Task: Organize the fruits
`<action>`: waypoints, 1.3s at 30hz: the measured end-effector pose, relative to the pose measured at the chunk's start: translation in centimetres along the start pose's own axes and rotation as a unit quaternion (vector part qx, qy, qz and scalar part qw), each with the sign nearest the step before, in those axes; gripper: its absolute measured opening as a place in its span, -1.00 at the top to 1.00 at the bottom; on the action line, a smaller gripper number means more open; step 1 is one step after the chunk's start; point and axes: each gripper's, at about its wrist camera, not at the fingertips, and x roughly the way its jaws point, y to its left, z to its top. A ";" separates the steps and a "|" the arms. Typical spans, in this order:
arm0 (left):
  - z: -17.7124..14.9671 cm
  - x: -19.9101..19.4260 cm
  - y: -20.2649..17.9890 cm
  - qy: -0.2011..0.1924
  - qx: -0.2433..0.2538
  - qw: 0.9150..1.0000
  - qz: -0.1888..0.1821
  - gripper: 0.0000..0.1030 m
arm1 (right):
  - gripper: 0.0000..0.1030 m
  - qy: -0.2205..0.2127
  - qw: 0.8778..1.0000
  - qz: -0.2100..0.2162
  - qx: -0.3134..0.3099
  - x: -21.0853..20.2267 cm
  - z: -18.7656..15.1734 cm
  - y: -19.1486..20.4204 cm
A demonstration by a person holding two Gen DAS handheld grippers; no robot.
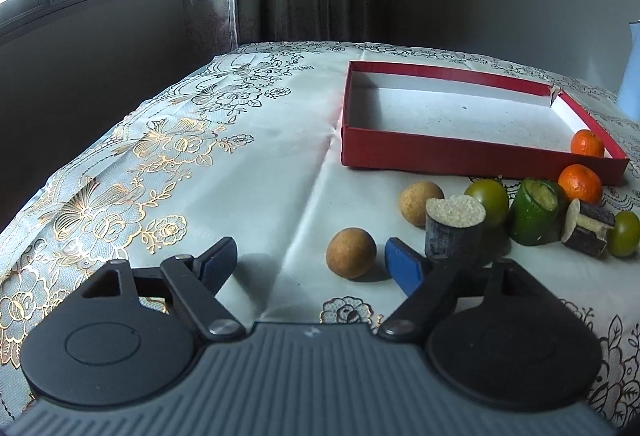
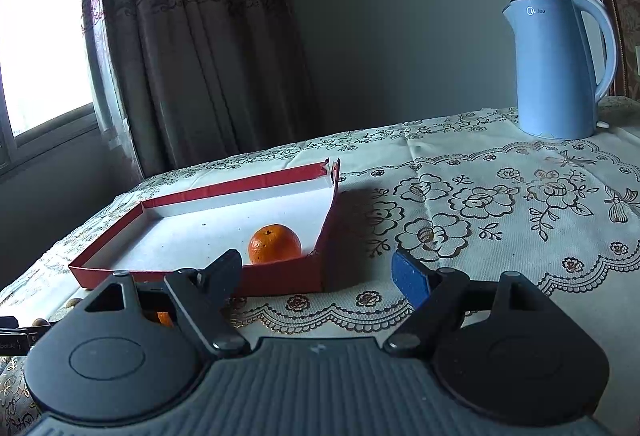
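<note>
- Left gripper point(image 1: 308, 263) — jaws apart, nothing between the pads; a tan round fruit point(image 1: 351, 253) lies just ahead, nearer the right-hand pad point(image 1: 404, 266) than the other.
- Right gripper point(image 2: 318, 274) is open too and holds nothing; it sits low in front of the red tray point(image 2: 280, 281), by its near right corner.
- Task items: one mandarin point(image 2: 275, 243) already in the tray's near right corner. In the left wrist view the rest lie loose on the tablecloth point(image 1: 256, 180), in a cluster at 3 o'clock of the tan fruit: a second tan fruit point(image 1: 420, 202), a dark cane stub point(image 1: 454, 232), a green round fruit point(image 1: 486, 200), a green cut piece point(image 1: 536, 214), a second mandarin point(image 1: 579, 183).
- Handling, my read: tan fruit looks light, firm and thin-shelled; it will likely roll on the slick cloth, so pinch across its widest part and centre it first.
- Mandarins look soft-skinned — light squeeze at the equator.
- Cane stub looks stiff; grip the bark sides, not the cut face.
- Writing: the blue kettle point(image 2: 556, 68) carries a logo near the lid that reads roughly "Midea", blurred. Faint lettering at the right view's 9 o'clock edge, unreadable.
</note>
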 end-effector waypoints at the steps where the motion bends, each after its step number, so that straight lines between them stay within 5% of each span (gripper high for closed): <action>1: 0.0 0.0 0.1 0.000 -0.002 1.000 -0.004 -0.43 | -0.60 0.001 1.000 0.000 0.000 0.0 0.0 0.0; 7: -0.2 -0.2 0.0 -0.011 0.000 0.999 -0.036 0.23 | -0.60 0.003 1.000 -0.001 0.003 0.1 0.0 -0.1; 13: -0.3 -0.3 -0.1 -0.014 0.005 0.999 -0.045 0.55 | -0.60 0.003 1.000 -0.001 0.004 0.1 0.0 -0.1; 26: -0.6 -0.6 -1.6 -0.024 0.047 0.998 -0.016 0.55 | -0.67 0.017 1.000 -0.004 0.003 0.5 0.0 -0.2; 32: -0.6 -0.5 -1.3 -0.024 0.040 0.999 -0.018 0.53 | -0.67 0.069 0.997 -0.041 0.004 1.9 0.1 -0.1; 39: -0.5 -0.5 -1.2 -0.022 0.035 0.999 -0.021 0.52 | -0.76 0.145 0.983 -0.083 -0.072 4.4 -0.3 2.3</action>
